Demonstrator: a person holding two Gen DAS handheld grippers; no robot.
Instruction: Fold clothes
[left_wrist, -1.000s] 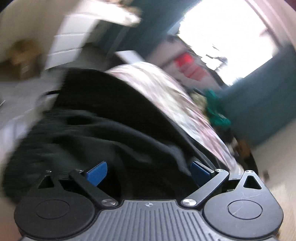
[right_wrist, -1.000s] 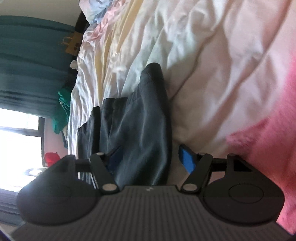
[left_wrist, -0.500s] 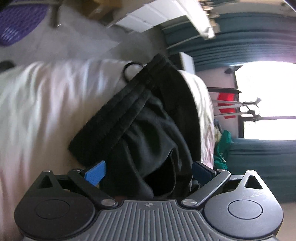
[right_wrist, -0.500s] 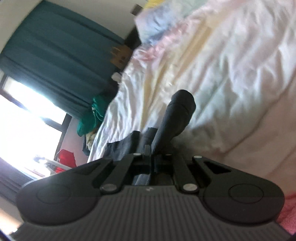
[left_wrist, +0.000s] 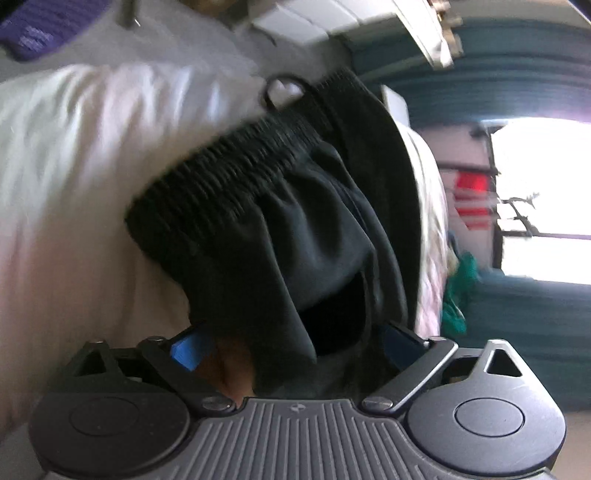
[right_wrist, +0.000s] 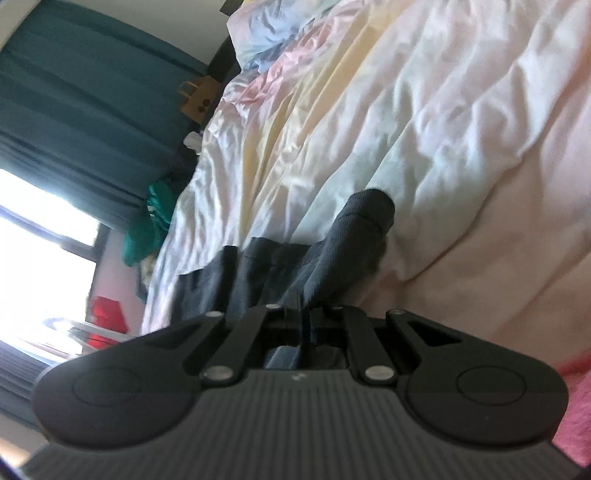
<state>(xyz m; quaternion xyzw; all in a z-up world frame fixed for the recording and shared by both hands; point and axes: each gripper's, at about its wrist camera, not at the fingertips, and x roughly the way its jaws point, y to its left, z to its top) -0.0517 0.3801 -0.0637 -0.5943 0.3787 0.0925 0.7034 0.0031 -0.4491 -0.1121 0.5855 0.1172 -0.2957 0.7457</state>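
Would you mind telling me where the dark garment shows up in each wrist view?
Left wrist: the dark garment fills the centre, ribbed waistband at upper left.
Right wrist: lower centre, bunched just ahead of the fingers.
Shared landmark: the green cloth beside the bed.

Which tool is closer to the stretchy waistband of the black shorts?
Left. The left tool has its jaws closing around bunched cloth just below the waistband. The right tool is shut on another part of the black shorts; no waistband shows there.
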